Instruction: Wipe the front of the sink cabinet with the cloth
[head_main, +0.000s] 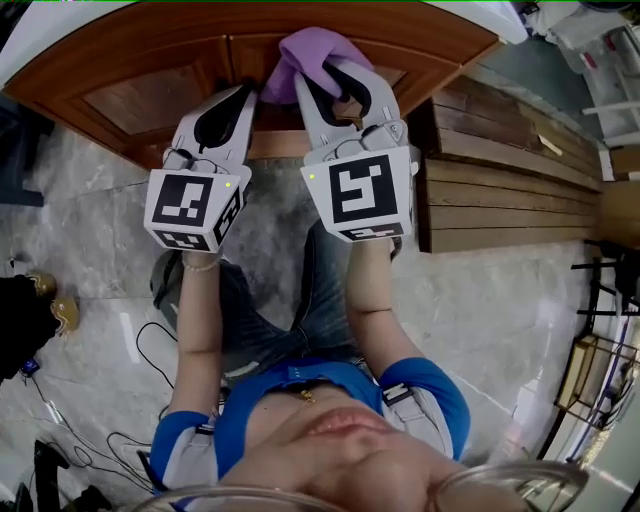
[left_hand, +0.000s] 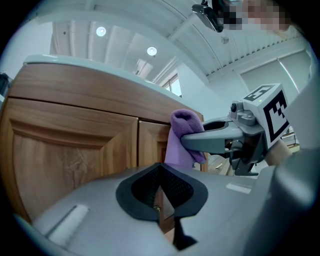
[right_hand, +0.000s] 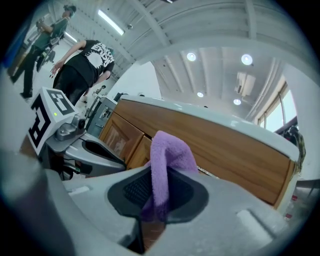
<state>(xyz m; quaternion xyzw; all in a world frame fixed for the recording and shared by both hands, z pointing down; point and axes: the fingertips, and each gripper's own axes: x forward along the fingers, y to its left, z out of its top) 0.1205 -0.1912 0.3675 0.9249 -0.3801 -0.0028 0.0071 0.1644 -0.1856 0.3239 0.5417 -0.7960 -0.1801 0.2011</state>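
A purple cloth (head_main: 310, 55) is pinched in my right gripper (head_main: 335, 85) and rests against the wooden sink cabinet front (head_main: 150, 95), near the seam between two door panels. In the right gripper view the cloth (right_hand: 167, 160) stands up folded between the shut jaws. My left gripper (head_main: 232, 105) is just left of it, close to the cabinet, jaws shut with nothing between them. The left gripper view shows the cabinet doors (left_hand: 70, 145) close ahead, with the cloth (left_hand: 182, 135) and the right gripper (left_hand: 220, 137) at its right.
A white sink counter (head_main: 60, 30) tops the cabinet. Stacked wooden planks (head_main: 500, 190) lie on the marble floor to the right. Cables (head_main: 140, 400) trail on the floor at left. A metal rack (head_main: 600, 370) stands at right. Two people (right_hand: 80, 65) stand far behind.
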